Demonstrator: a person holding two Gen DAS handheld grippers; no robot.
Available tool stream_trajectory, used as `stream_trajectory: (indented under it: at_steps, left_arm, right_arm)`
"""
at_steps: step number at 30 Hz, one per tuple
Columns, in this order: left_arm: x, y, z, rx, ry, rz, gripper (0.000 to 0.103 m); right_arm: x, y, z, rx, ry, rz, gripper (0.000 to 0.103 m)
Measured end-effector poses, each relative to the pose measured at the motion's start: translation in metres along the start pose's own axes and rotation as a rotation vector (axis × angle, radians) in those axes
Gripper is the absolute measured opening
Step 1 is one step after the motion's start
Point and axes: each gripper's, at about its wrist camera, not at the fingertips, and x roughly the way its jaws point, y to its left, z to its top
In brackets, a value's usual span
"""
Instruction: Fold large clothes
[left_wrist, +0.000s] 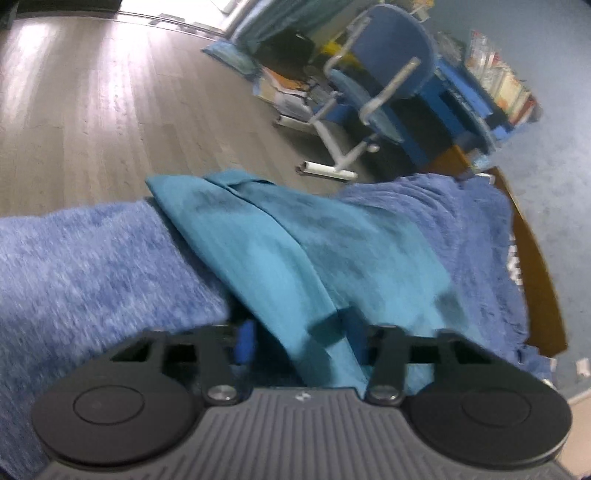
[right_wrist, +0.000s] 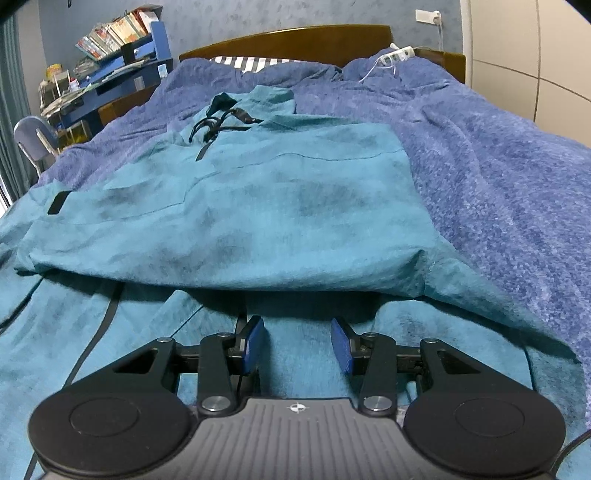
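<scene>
A large teal hooded jacket (right_wrist: 258, 199) lies spread on a blue fleece blanket (right_wrist: 498, 177), hood and black drawcords toward the headboard. Its lower part is folded up over itself, leaving a fold edge across the middle. My right gripper (right_wrist: 298, 343) is open, its blue pads just above the teal cloth below that fold, holding nothing. In the left wrist view a long teal part of the jacket (left_wrist: 280, 236) runs over the blanket (left_wrist: 92, 266) toward the bed's edge. My left gripper (left_wrist: 301, 338) has its blue pads apart with teal cloth lying between them.
A wooden headboard (right_wrist: 295, 40) and a white power strip (right_wrist: 397, 55) are at the bed's far end. A blue desk chair (left_wrist: 384, 74), a blue shelf with books (left_wrist: 495, 85) and grey wood floor (left_wrist: 92, 110) lie beyond the bed's side.
</scene>
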Motion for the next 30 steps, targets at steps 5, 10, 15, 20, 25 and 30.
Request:
stream_trajectory:
  at_steps: [5, 10, 15, 20, 25, 30]
  left_arm:
    - [-0.018, -0.012, 0.009, 0.005, -0.079, -0.044, 0.0]
    - [-0.064, -0.051, 0.004, 0.125, -0.18, -0.185, 0.0]
    - [-0.112, -0.118, -0.016, 0.317, -0.226, -0.325, 0.0]
    - [-0.149, -0.187, -0.058, 0.455, -0.236, -0.446, 0.0]
    - [-0.169, -0.245, -0.118, 0.58, -0.207, -0.522, 0.0]
    - [-0.176, -0.287, -0.182, 0.68, -0.151, -0.567, 0.0]
  right_arm:
    - [-0.001, -0.002, 0.0, 0.0, 0.0, 0.002, 0.044]
    - [-0.003, -0.004, 0.001, 0.01, -0.004, 0.01, 0.044]
    - [-0.007, -0.006, 0.002, 0.032, -0.017, 0.018, 0.043]
    - [-0.012, -0.01, 0.004, 0.067, -0.036, 0.024, 0.043]
    - [-0.019, -0.015, 0.006, 0.11, -0.062, 0.038, 0.043]
    - [-0.026, -0.018, 0.007, 0.148, -0.087, 0.051, 0.044]
